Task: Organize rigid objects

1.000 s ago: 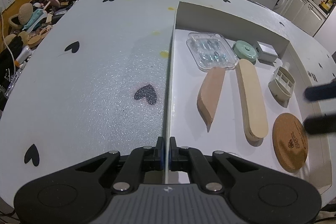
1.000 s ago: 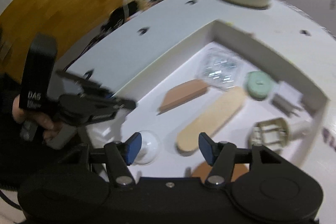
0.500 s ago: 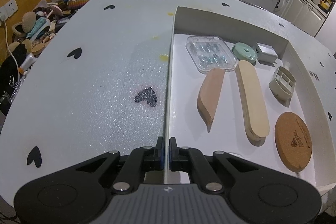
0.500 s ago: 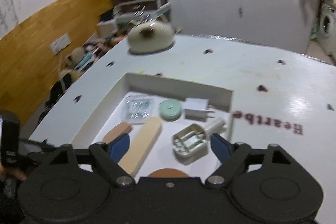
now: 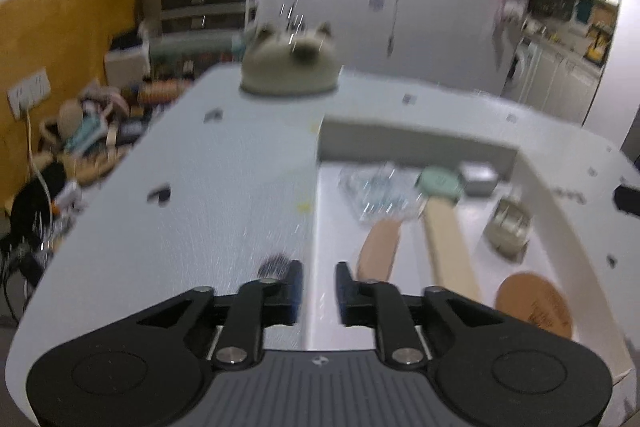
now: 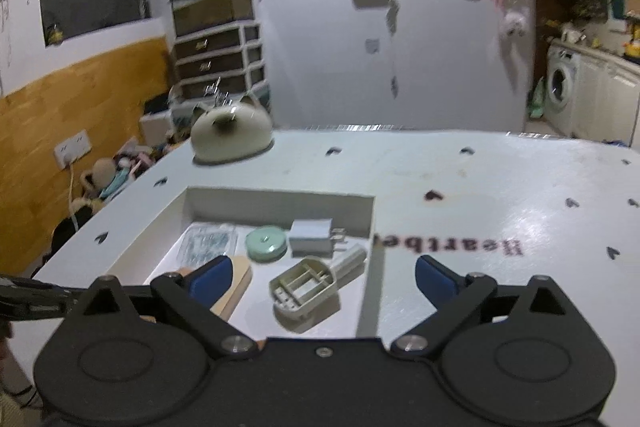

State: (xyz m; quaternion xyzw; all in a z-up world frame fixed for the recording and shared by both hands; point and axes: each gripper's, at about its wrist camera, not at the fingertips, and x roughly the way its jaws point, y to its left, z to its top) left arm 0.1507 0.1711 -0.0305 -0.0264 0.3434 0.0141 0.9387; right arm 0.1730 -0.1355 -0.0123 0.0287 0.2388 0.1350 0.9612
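Left wrist: left tongs just parted, empty, astride tray wall; right tongs opened wide, empty.

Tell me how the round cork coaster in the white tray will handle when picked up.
The cork coaster looks thin and flat against the tray floor, so probably light but awkward to get under. Being a disc, it may roll if stood on edge.
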